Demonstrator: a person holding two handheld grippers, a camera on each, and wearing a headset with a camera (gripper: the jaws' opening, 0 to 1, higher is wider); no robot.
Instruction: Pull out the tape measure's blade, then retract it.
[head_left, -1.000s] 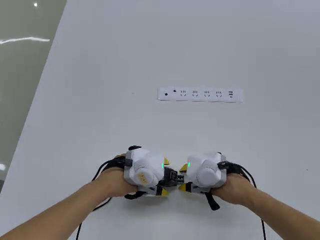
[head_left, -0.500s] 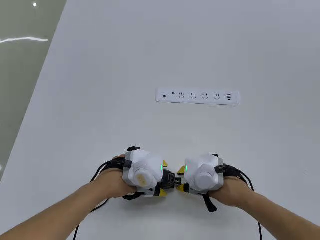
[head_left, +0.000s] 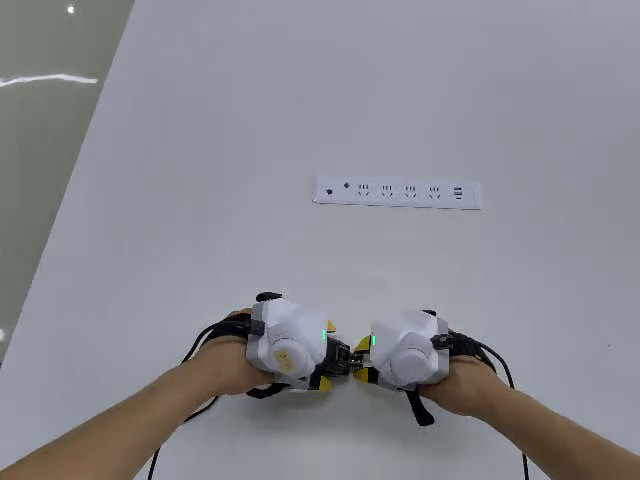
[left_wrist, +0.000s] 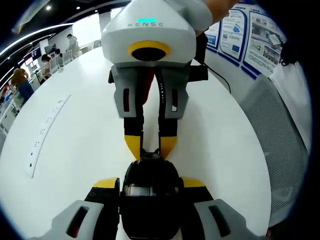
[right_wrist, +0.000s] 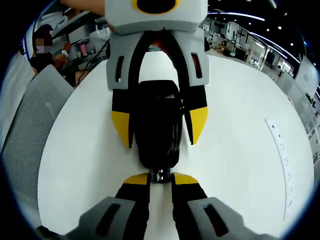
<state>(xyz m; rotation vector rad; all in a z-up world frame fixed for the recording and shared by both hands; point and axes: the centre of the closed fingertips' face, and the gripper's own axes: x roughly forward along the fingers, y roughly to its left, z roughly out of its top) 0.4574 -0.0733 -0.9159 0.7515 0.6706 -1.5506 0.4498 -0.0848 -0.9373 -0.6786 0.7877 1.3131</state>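
**Tip to tip at 6 o'clock**

Forearms enter from 7 and 5 o'clock. The left hand (head_left: 228, 362) and right hand (head_left: 465, 380) hold their tools nose to nose, low over the bench (head_left: 250, 150). The left tool (head_left: 328, 357) is clamped on the case of the black tape (left_wrist: 150, 195). The right tool (head_left: 359, 361) is pressed together on the hook (right_wrist: 160, 175), right at the case mouth. A power strip (head_left: 397, 192) lies at 12 o'clock, well apart.
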